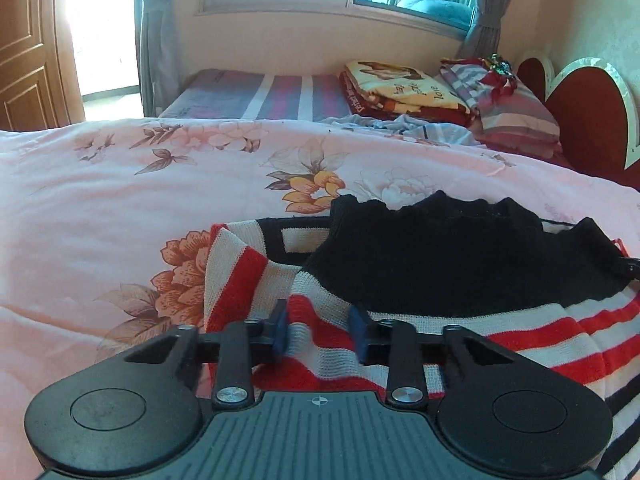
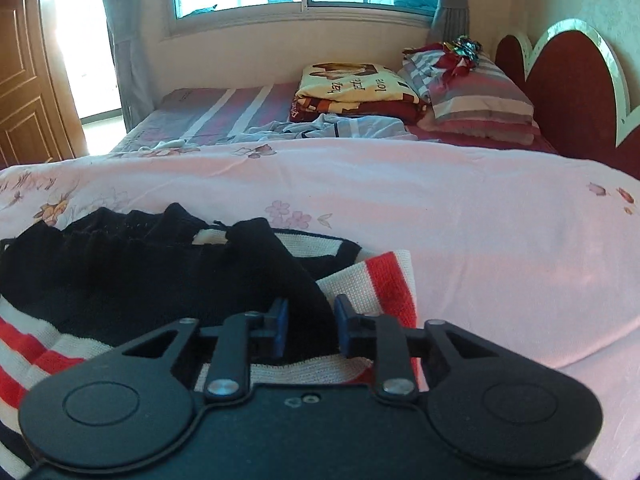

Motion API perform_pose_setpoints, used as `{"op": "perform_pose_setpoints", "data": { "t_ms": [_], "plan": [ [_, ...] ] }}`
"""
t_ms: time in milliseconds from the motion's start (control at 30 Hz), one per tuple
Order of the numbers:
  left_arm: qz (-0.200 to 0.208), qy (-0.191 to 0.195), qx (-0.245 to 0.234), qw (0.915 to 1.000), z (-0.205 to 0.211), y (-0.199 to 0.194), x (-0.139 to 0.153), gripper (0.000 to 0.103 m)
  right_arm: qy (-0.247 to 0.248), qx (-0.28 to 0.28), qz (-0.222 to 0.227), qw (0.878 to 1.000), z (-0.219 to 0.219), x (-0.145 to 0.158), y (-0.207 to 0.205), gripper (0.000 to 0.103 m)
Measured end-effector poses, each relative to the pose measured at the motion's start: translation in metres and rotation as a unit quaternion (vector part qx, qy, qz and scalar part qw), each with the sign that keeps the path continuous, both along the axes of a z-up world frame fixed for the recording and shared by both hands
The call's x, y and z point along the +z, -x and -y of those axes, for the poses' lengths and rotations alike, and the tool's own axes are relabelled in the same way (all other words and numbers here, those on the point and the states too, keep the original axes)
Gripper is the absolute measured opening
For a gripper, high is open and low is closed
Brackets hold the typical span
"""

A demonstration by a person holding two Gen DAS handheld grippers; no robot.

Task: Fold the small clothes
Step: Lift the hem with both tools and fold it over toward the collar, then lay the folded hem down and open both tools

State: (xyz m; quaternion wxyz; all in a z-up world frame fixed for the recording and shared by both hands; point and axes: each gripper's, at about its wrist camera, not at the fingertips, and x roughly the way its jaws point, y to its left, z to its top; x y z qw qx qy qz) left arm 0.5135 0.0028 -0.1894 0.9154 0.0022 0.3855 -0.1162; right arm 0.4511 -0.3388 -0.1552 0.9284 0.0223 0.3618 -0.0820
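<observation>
Left tongs (image 1: 320, 330), bottom centre of the left view, are narrowed on the striped hem of the sweater (image 1: 460, 264). Right tongs (image 2: 308, 326), bottom centre of the right view, are pinched on the sweater (image 2: 132, 276) where black knit meets a striped edge. Sweater lies on the pink floral quilt (image 1: 120, 184), across the lower middle of both views, its black part already doubled over the stripes. Step judged in hand: gripping both near corners for a fold. Next move calls for lifting both together and carrying them evenly toward the far edge.
</observation>
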Motion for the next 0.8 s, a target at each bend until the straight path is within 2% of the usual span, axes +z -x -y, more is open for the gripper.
{"op": "perform_pose_setpoints", "data": {
  "t_ms": [33, 100, 267, 433, 467, 500, 533, 633, 667, 733, 800],
  "plan": [
    [0.003, 0.004, 0.002, 1.0, -0.003, 0.004, 0.001, 0.015, 0.003, -0.001, 0.005, 1.0, 0.0, 0.001, 0.001, 0.007],
    [0.006, 0.012, 0.007, 0.9999, -0.008, 0.014, -0.001, 0.012, 0.002, -0.017, 0.02, 1.0, 0.004, 0.005, 0.004, 0.006],
    [0.017, 0.012, 0.021, 0.9996, -0.018, 0.032, -0.007, 0.012, -0.024, -0.035, 0.03, 0.999, 0.017, 0.004, -0.002, 0.006],
    [0.017, 0.008, 0.037, 0.9991, -0.022, 0.037, -0.007, 0.012, -0.001, -0.036, 0.017, 0.999, 0.017, -0.009, -0.011, 0.005],
    [0.017, 0.009, 0.04, 0.999, -0.023, 0.041, -0.006, 0.012, 0.002, -0.035, 0.015, 0.999, 0.017, -0.006, -0.011, 0.011],
    [0.017, 0.01, 0.042, 0.9989, -0.025, 0.044, -0.005, 0.012, 0.005, -0.039, 0.02, 0.999, 0.016, 0.0, -0.008, 0.023],
    [0.019, 0.008, 0.043, 0.9989, -0.026, 0.047, -0.004, 0.012, 0.004, -0.044, 0.032, 0.999, 0.016, 0.006, -0.003, 0.027],
    [0.039, -0.004, 0.052, 0.9979, -0.026, 0.056, 0.008, 0.012, 0.002, -0.035, 0.057, 0.998, 0.014, 0.023, 0.011, 0.028],
    [0.05, 0.005, 0.055, 0.9972, -0.026, 0.058, 0.016, 0.012, 0.011, -0.027, 0.063, 0.998, 0.01, 0.028, 0.015, 0.028],
    [0.056, 0.017, 0.042, 0.9974, -0.02, 0.057, 0.029, 0.012, 0.009, -0.007, 0.071, 0.997, 0.001, 0.035, 0.02, 0.028],
    [0.044, 0.023, 0.018, 0.9986, -0.005, 0.047, 0.033, 0.012, -0.001, 0.012, 0.055, 0.998, -0.009, 0.034, 0.017, 0.028]
  ]
}}
